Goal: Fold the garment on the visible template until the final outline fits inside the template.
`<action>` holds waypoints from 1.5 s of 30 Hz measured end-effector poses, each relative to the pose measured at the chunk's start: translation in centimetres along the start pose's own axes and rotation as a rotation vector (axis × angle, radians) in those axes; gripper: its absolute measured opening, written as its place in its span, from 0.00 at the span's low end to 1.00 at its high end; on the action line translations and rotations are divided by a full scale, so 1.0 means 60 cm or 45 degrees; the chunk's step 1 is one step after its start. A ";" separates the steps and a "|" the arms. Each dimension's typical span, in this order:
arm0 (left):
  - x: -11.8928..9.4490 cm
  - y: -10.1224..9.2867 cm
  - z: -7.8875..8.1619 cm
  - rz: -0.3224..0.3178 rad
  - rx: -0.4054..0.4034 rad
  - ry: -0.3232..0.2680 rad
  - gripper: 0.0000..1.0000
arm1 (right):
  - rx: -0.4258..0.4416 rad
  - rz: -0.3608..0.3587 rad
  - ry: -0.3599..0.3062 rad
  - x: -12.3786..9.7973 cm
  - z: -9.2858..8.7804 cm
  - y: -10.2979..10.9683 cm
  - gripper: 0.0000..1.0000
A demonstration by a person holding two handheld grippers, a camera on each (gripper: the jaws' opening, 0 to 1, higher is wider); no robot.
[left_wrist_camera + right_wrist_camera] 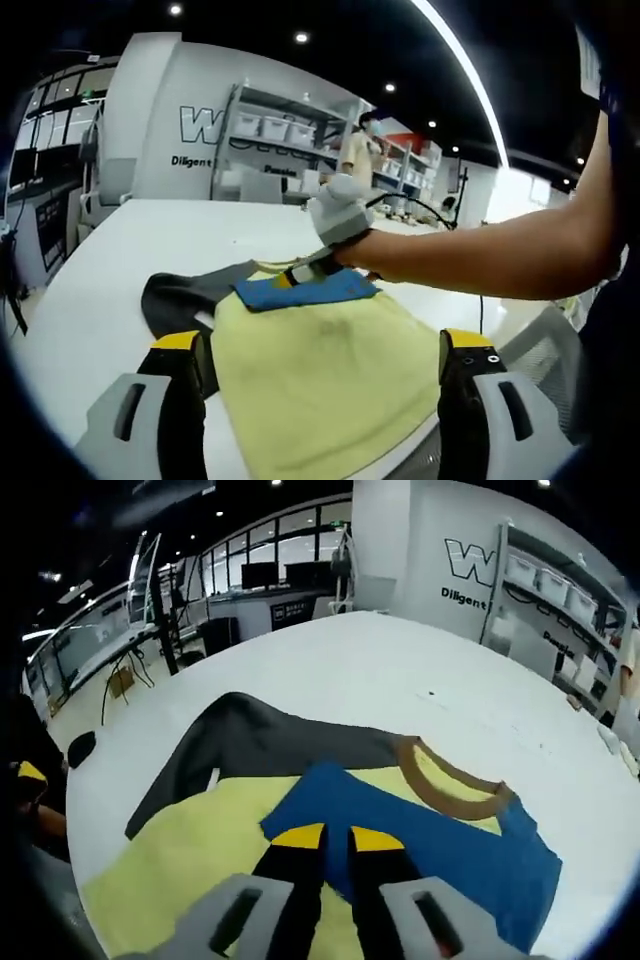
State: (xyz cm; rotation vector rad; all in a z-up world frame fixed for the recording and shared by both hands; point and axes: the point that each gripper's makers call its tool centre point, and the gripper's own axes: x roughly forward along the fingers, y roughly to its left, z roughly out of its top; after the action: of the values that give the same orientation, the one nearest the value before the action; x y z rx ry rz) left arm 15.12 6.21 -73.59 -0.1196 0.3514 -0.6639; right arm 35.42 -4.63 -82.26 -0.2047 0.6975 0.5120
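A pale yellow T-shirt point(330, 370) with a brown collar point(452, 782) and blue sleeve point(420, 840) lies on a dark grey template point(260, 740) on the white table point(400, 670). The blue sleeve point(305, 290) is folded over the yellow body. My right gripper point(337, 837) has its jaws almost together on the blue sleeve's near edge. In the left gripper view a gloved hand holds this right gripper point(300, 272) by the collar. My left gripper point(323, 342) stands wide open over the shirt's near hem, with nothing between its jaws.
The person's bare forearm point(480, 250) reaches across from the right. Shelves with white bins point(280, 130) and a standing person point(360, 150) are beyond the table. The table's near edge point(75, 810) curves close to the template. Desks and monitors point(250, 580) stand far behind.
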 end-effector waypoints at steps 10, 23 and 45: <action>0.003 -0.010 -0.005 -0.023 0.019 0.020 0.92 | 0.283 -0.263 -0.012 -0.111 -0.087 -0.180 0.09; 0.005 -0.017 -0.010 -0.035 0.034 0.042 0.92 | 0.378 -0.371 0.048 -0.154 -0.169 -0.238 0.12; 0.006 -0.010 -0.018 -0.014 0.021 0.069 0.90 | 0.359 -0.347 0.097 -0.091 -0.192 -0.243 0.02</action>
State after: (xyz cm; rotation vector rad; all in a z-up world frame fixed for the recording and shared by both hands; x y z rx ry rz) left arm 14.65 5.53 -74.56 -0.0878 0.3978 -0.6817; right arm 32.91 -23.19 -87.17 -0.0529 0.7938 0.1427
